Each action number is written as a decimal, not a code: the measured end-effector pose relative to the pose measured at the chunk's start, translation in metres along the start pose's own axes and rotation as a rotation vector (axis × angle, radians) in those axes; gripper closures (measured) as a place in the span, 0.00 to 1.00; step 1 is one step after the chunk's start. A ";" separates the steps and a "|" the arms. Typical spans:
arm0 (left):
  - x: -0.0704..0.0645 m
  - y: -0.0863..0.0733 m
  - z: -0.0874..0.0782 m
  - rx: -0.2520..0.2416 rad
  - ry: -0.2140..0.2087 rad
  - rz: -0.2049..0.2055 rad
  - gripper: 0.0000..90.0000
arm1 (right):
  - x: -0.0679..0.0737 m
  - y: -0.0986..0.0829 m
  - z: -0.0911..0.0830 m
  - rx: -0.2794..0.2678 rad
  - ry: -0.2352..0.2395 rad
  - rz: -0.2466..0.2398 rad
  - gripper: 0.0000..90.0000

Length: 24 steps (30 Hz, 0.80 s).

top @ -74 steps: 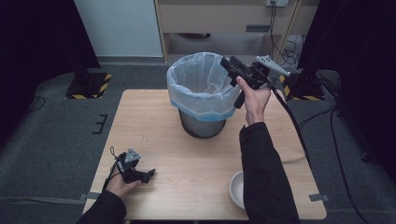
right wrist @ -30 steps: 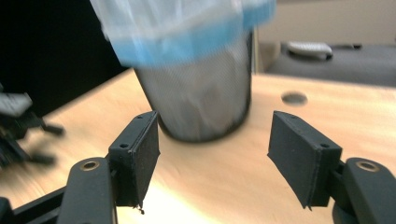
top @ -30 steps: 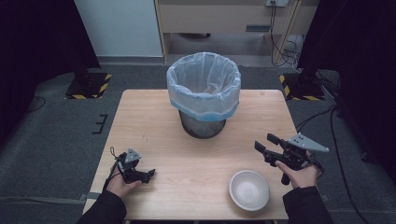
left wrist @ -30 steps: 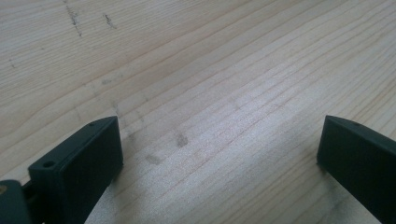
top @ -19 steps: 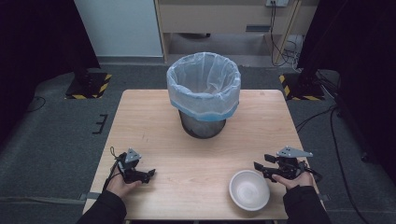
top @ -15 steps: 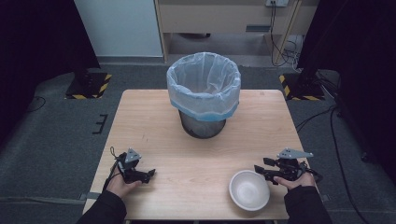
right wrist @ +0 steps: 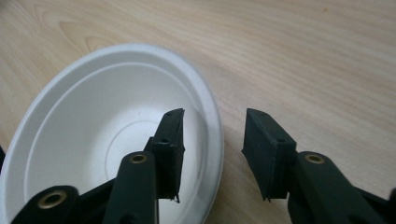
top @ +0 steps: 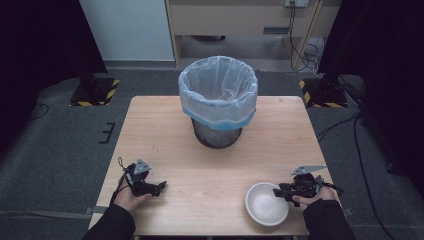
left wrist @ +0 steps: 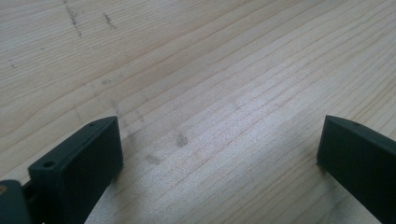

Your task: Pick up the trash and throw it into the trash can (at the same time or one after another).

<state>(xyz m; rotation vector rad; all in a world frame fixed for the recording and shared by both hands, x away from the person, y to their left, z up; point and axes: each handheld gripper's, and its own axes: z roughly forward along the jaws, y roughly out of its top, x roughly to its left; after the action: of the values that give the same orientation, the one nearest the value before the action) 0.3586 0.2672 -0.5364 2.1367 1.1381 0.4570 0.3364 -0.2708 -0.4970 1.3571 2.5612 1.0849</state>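
Right hand-held gripper (right wrist: 212, 140) straddles the white bowl's (right wrist: 93, 135) rim, jaws unclenched; grasp and lift remain. Left hand-held gripper (left wrist: 219, 154) rests released on the surface (left wrist: 210, 56).

On the table (top: 165, 125), the bin (top: 218, 100) stands behind the bowl (top: 266, 203), which sits near the front right edge

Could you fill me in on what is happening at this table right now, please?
A person sits at the wooden table with a claw in each hand. The right claw is open, its jaws astride the rim of a white bowl, one inside and one outside, not yet closed on it. The left claw rests open on bare wood, holding nothing. A lined bin stands at the far middle of the table.
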 end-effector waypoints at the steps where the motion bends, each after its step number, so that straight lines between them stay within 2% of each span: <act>1: 0.000 0.000 0.000 0.000 0.000 0.000 0.00 | 0.000 0.000 0.001 0.008 0.003 -0.003 0.67; 8: 0.000 0.000 0.000 0.000 0.000 0.000 0.00 | 0.001 -0.002 0.005 0.076 0.013 0.001 0.78; 13: 0.000 0.000 0.000 0.000 0.000 0.000 0.00 | 0.000 -0.001 0.004 0.093 0.019 0.012 0.87; 18: 0.000 0.000 0.000 0.000 0.000 0.000 0.00 | 0.001 0.001 0.002 0.077 0.027 0.010 0.89; 22: 0.000 0.000 0.000 0.000 0.000 0.000 0.00 | 0.001 0.005 -0.005 0.019 0.024 0.021 0.91; 24: 0.000 0.000 0.000 0.000 0.000 0.000 0.00 | 0.000 0.008 -0.009 -0.030 0.022 0.039 0.93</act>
<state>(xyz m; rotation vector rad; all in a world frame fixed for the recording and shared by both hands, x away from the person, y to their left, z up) 0.3586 0.2672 -0.5364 2.1369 1.1379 0.4573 0.3386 -0.2729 -0.4850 1.4016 2.5334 1.1465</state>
